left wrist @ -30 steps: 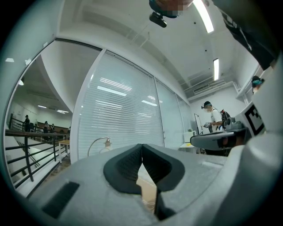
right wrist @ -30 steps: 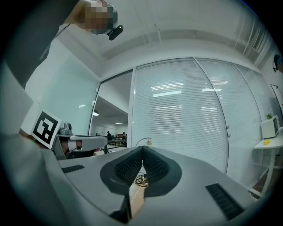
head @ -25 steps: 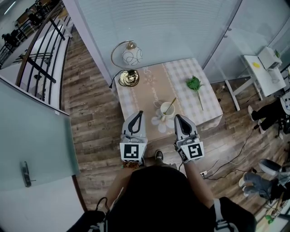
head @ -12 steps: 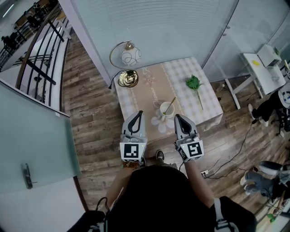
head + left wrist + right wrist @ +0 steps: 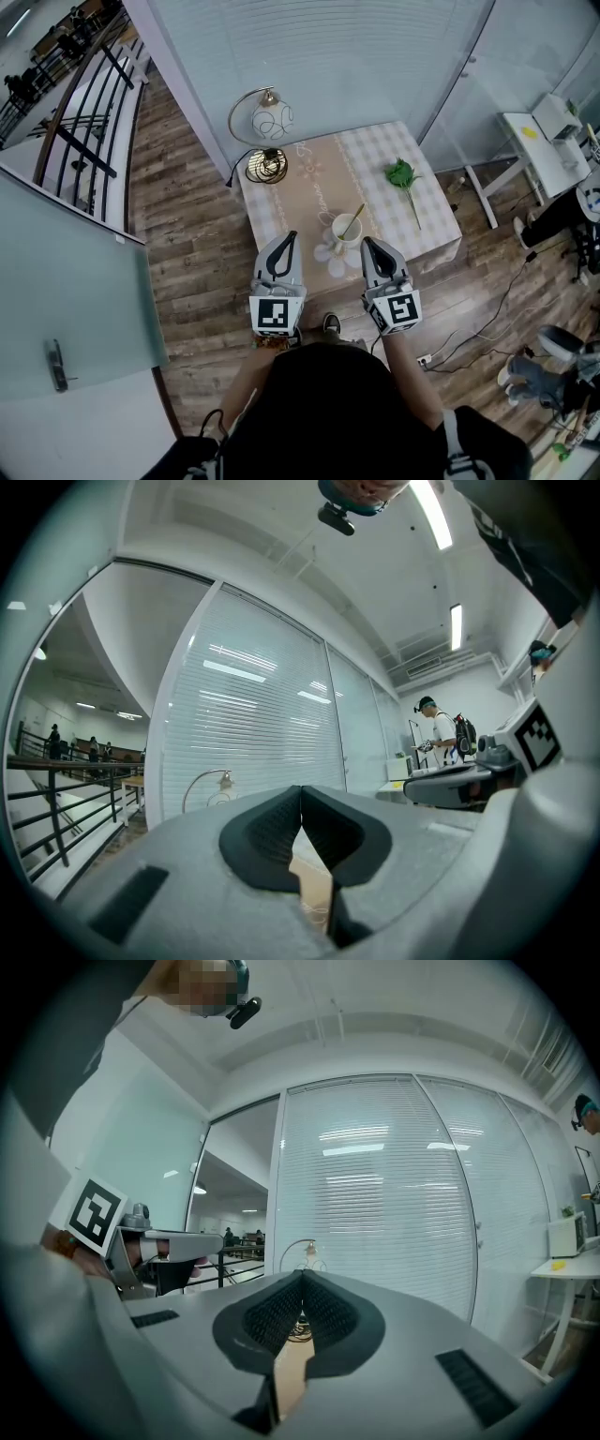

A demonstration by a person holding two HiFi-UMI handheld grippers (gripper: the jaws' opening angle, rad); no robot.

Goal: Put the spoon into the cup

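Spoon (image 5: 353, 220) leans in the cup (image 5: 343, 232), ahead between left tool (image 5: 288, 236) and right tool (image 5: 367, 243), both with jaws together and empty. It looks light, stiff and slick; best held by the handle.

We see a small table (image 5: 436, 214) under a checked cloth at the centre of the head view. On its upper left corner stands a lamp (image 5: 273, 117), a white globe hung from a curved arm over a coiled base (image 5: 266, 165). A green sprig (image 5: 403, 173) lies on the right part of the cloth, well apart from the lamp. Wooden floor (image 5: 187, 234) surrounds the table. A dark railing (image 5: 89, 94) crosses the upper left, slatted blinds (image 5: 328, 56) fill the top, and a white desk (image 5: 539, 141) sits at the right edge. In the left gripper view, a person with a backpack (image 5: 442, 735) stands at the right.
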